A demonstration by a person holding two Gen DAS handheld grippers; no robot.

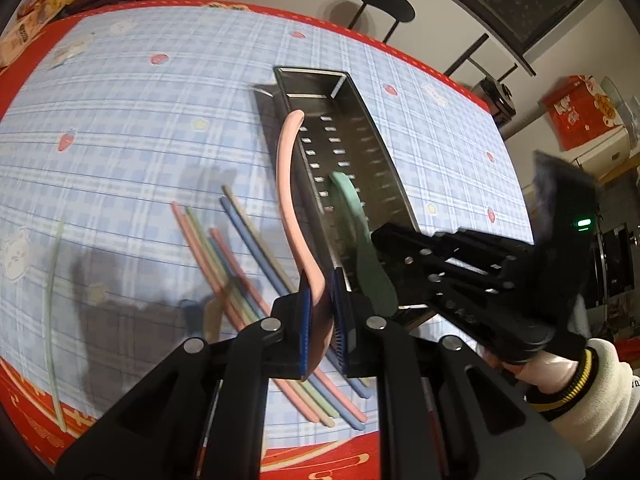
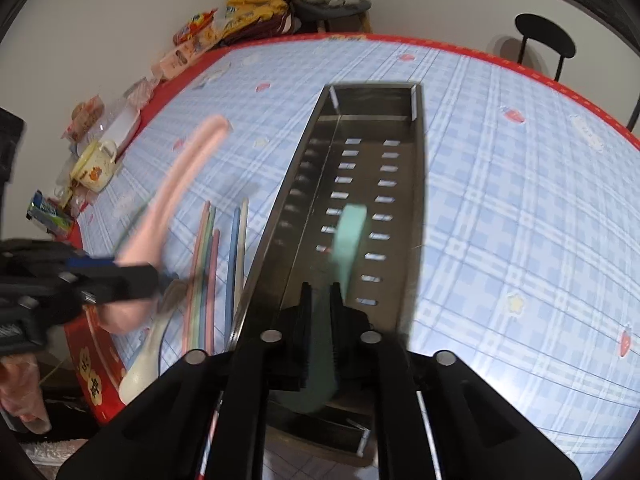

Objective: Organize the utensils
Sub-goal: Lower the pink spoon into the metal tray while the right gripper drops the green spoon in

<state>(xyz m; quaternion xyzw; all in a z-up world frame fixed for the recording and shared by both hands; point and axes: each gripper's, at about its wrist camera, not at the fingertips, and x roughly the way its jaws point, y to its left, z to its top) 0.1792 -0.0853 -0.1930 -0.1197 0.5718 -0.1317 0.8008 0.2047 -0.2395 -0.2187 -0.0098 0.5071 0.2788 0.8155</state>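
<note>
From the left wrist camera, the left gripper [image 1: 322,312] is clenched on the bowl end of a long pink plastic spoon [image 1: 289,184], whose curved handle rises away from the fingers and ends beside the near wall of the long perforated stainless-steel utensil tray [image 1: 390,160]. The spoon hangs just outside the tray, over the blue checked tablecloth [image 1: 140,128], probably waiting its turn while the other hand works inside. A loose bundle of pastel plastic chopsticks [image 1: 240,264] lies on the cloth beneath and to the left of the spoon, not yet sorted. The right gripper [image 1: 384,240] reaches in from the right, its black fingers at the bowl of a mint-green plastic spoon [image 1: 352,216] that lies lengthwise in the tray.

From the right wrist camera, the right gripper [image 2: 320,320] points steeply down into the steel tray [image 2: 418,184], aligned with its length so the green spoon [image 2: 348,236] can lie flat along the slotted floor. The spoon's bowl end sits between the pads, but blur hides whether they press on it, so I cannot tell if it is gripped or let go. At the left edge the left gripper [image 2: 132,276] holds the pink spoon [image 2: 180,188] raised above the chopsticks [image 2: 216,264]. A cream-coloured plastic spoon [image 2: 146,360] lies near the table's red edge, also awaiting placement.
</note>
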